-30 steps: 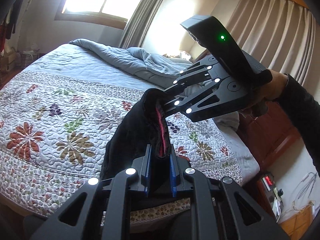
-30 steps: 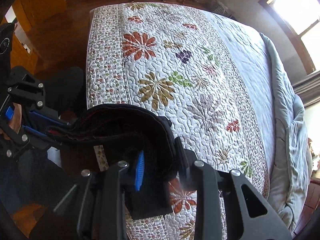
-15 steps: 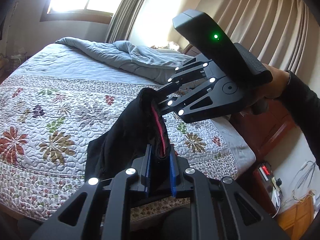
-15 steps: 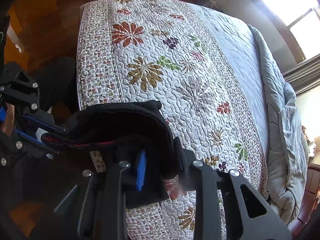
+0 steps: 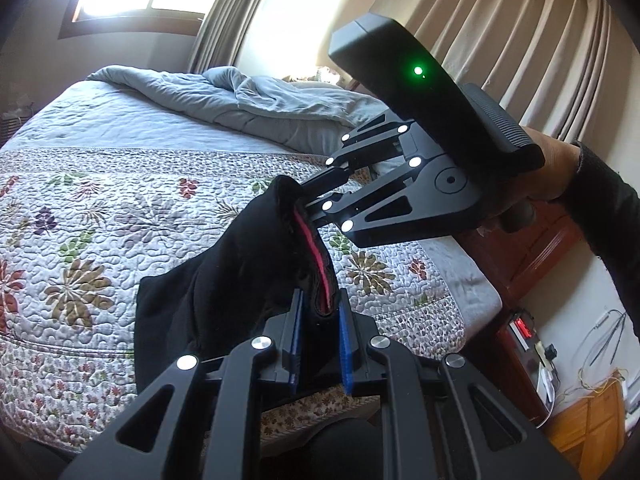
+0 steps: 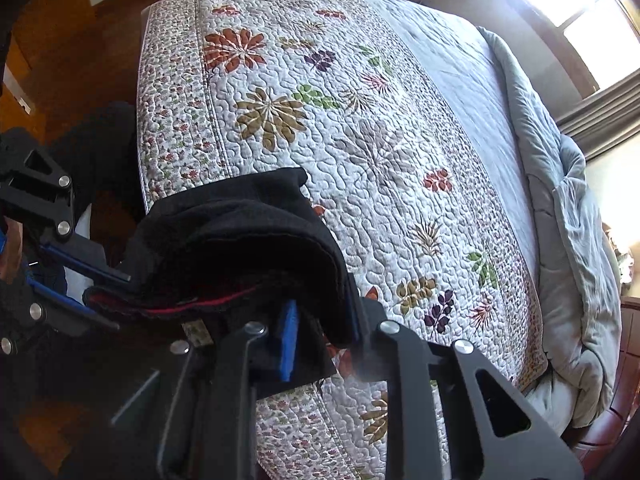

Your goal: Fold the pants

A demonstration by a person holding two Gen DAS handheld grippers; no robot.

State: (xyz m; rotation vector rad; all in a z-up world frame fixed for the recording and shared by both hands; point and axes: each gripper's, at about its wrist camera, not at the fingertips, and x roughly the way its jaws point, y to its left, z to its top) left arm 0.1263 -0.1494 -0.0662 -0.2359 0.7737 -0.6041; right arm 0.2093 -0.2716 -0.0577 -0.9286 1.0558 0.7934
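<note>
The black pants [image 5: 224, 280] with a red-lined waistband hang in the air over the near edge of the bed. My left gripper [image 5: 319, 308] is shut on one end of the waistband. My right gripper [image 6: 320, 312] is shut on the other end; it also shows in the left wrist view [image 5: 308, 200], a short way ahead of the left one. The waistband [image 6: 224, 248] is stretched between both grippers, and the left gripper [image 6: 108, 296] shows at the left of the right wrist view. The legs hang below, mostly hidden.
The bed is covered by a floral quilt [image 6: 320, 120] with a rumpled grey duvet [image 5: 248, 100] at its far end. A wooden nightstand [image 5: 532, 248] and curtains [image 5: 520, 40] stand to the right. Wooden floor [image 6: 72, 60] lies beside the bed.
Both grippers have carried the pants forward over the bed's edge, keeping their grip. The bed now fills more of both views.
</note>
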